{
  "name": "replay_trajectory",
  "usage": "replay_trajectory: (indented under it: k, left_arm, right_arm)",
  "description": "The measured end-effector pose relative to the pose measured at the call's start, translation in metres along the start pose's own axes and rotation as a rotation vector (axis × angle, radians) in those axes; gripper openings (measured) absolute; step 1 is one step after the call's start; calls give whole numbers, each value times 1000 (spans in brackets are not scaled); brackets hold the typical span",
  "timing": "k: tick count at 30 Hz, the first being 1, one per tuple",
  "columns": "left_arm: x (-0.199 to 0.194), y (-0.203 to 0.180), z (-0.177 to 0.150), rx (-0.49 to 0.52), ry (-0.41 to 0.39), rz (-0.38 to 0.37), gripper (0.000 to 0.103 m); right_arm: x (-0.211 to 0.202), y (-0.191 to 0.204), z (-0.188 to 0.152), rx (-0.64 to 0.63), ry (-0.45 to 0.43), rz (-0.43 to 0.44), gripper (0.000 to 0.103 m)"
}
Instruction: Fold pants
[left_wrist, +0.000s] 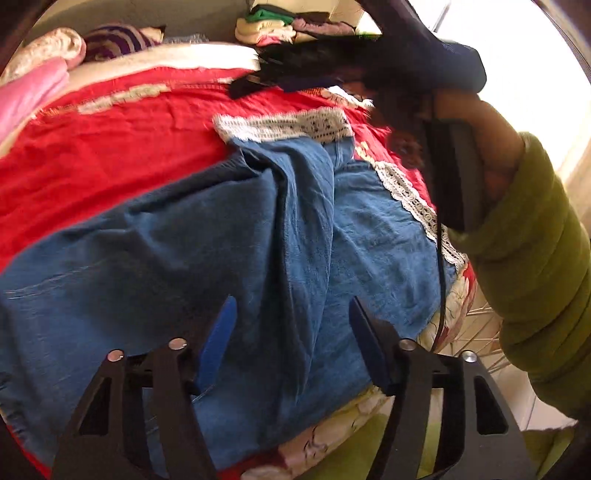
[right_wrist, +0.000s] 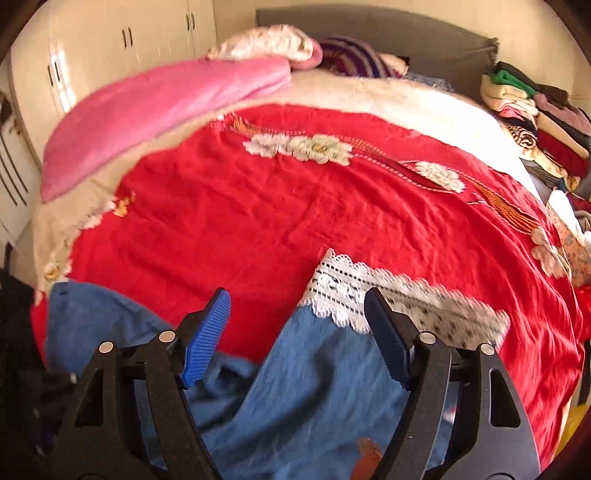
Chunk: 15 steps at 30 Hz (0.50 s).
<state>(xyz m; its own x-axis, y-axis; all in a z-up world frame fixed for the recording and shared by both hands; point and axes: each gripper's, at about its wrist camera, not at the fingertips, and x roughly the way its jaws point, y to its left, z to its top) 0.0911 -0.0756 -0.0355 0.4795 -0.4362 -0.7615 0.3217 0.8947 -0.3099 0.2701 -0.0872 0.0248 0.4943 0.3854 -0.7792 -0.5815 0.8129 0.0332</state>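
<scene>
**Operator:** Both claws I see from here. Left gripper (left_wrist: 291, 339) has its blue pads spread, and it hangs over the pants (left_wrist: 221, 258). Nothing is pinched between the pads; the denim lies under them.

**Colleague:** And the right one?

**Operator:** I see the right gripper (right_wrist: 297, 332) also spread wide, with no cloth between its pads. It points down at one leg of the pants (right_wrist: 314, 387), near the white lace hem (right_wrist: 388, 306).

**Colleague:** Where do the pants lie?

**Operator:** On the red bedspread (right_wrist: 277, 206), at the near side of the bed. From the left camera both legs run away from me, side by side, with a deep crease between them, and each ends in lace trim (left_wrist: 284, 125).

**Colleague:** Do you see the person?

**Operator:** Only a hand (left_wrist: 491, 147) in a green sleeve (left_wrist: 535, 258), which holds the handle of the right tool. A pink blanket (right_wrist: 166, 114) lies at the far left, and a pile of clothes (right_wrist: 535, 122) at the far right.
</scene>
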Motion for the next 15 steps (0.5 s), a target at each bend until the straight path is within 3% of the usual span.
replay_trajectory:
  k: [4,6,8,12,13,14,15]
  left_arm:
    - [17,5,5,-34,13,-26,43]
    - [22,5,5,-32,15,-27,31]
    - [26,4,2,-29,23,-44,11]
    - [30,-2,-6,2,28,-44,9]
    - [29,-3,-7,5,27,-48,9]
    - [28,-3,-7,7,25,-51,9]
    - [27,-3,-7,5,22,-55,9]
  right_arm:
    - [42,-3,13,-2,93,-13,68]
    - [58,-3,17,0,121,-48,68]
    - [73,-3,22,0,140,-69,68]
    - [95,-3,26,13,171,-100,68]
    - [99,-4,25,11,176,-113,63]
    - [103,-5,25,7,182,-129,40]
    - [107,-8,23,-1,190,-134,27]
